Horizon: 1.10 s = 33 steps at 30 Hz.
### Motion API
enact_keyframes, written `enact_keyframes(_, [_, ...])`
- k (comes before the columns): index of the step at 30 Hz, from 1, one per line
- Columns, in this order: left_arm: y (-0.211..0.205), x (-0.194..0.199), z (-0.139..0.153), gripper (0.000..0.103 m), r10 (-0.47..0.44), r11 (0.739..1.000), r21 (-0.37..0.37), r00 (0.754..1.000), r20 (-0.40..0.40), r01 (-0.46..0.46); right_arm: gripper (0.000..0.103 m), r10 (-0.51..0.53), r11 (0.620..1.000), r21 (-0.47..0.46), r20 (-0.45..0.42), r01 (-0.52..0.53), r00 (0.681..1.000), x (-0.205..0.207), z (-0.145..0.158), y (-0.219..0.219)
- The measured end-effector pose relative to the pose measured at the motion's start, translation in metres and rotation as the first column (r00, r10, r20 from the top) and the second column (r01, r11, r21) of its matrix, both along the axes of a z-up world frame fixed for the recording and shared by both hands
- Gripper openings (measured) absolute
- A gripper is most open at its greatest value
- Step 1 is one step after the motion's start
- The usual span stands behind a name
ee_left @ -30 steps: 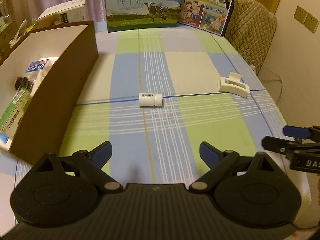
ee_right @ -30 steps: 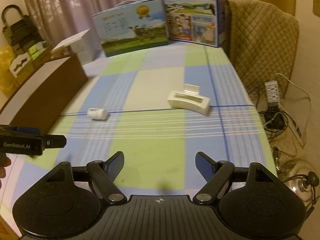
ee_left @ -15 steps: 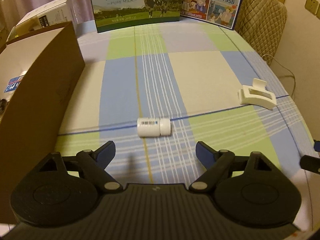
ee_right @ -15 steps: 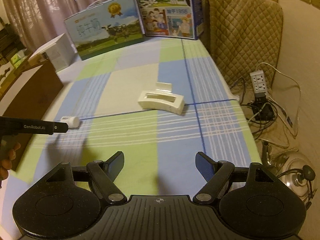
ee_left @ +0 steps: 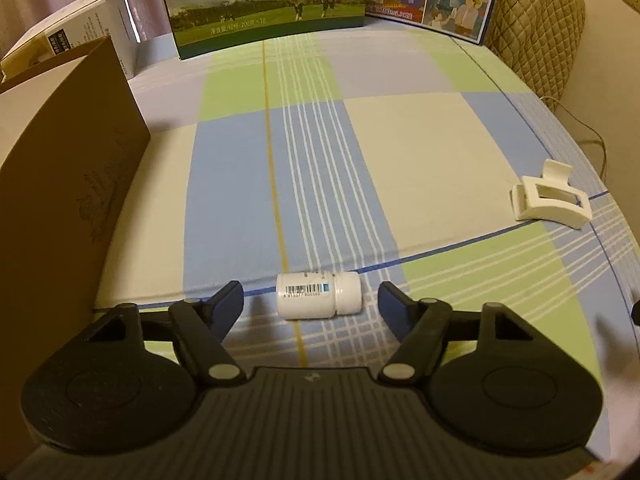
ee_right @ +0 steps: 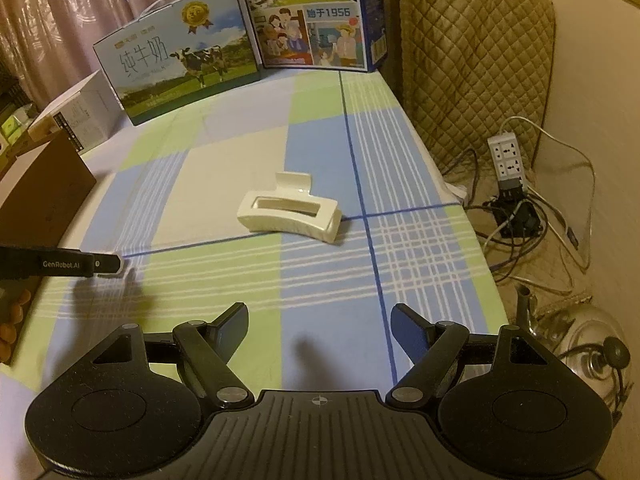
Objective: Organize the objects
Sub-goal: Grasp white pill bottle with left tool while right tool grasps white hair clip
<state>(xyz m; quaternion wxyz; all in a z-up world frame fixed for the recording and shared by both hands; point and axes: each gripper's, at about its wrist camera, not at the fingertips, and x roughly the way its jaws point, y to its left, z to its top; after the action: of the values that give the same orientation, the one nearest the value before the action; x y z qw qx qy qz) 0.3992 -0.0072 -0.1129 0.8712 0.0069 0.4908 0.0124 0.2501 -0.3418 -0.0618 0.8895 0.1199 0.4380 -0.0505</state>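
Two sets of jaws open: left gripper [ee_left: 310, 298] just closing in around white bottle [ee_left: 319, 295], untouched; right gripper [ee_right: 319, 322] near hair clip [ee_right: 289, 214].

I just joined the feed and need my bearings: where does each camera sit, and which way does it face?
Left wrist: on the left gripper, looking down along its open jaws, which have just been closing, at the bottle lying between them, untouched.
Right wrist: on the right gripper, facing the hair clip farther off, jaws open; the left gripper's tip and some fingers show at the left.
Shared: clip, bottle, milk cartons, brown box, tablecloth.
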Motion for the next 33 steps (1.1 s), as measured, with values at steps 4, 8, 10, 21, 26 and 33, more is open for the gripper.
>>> enact_keyframes(4, [0.001,0.002,-0.002,0.055,0.002,1.0,0.003,1.0,-0.003,-0.002,0.076,0.021,1.0,-0.005,0.02,-0.021,1.0,0.013,-0.002,-0.001])
enact_keyframes(8, [0.008,0.002,-0.004,0.042,0.02,1.0,-0.022,1.0,-0.006,-0.02,0.076,0.064,0.998,-0.028,0.057,-0.062,0.996,0.027,-0.003,-0.003])
enact_keyframes(10, [0.012,0.002,-0.004,0.042,0.033,0.999,-0.019,0.999,-0.005,-0.034,0.076,0.099,0.994,-0.046,0.078,-0.095,0.992,0.036,-0.004,-0.004])
enact_keyframes(21, [0.029,-0.007,0.006,0.042,0.1,0.994,-0.031,0.995,-0.005,-0.1,0.076,0.393,0.907,-0.198,0.078,-0.372,0.916,0.086,-0.033,-0.005])
enact_keyframes(26, [0.029,-0.013,0.007,0.042,0.106,0.994,-0.039,0.994,-0.016,-0.107,0.076,0.492,0.846,-0.256,0.037,-0.468,0.87,0.1,-0.046,0.001])
enact_keyframes(33, [0.033,-0.017,0.008,0.042,0.124,0.991,-0.045,0.992,-0.016,-0.125,0.052,0.519,0.824,-0.285,0.037,-0.489,0.854,0.106,-0.051,0.011])
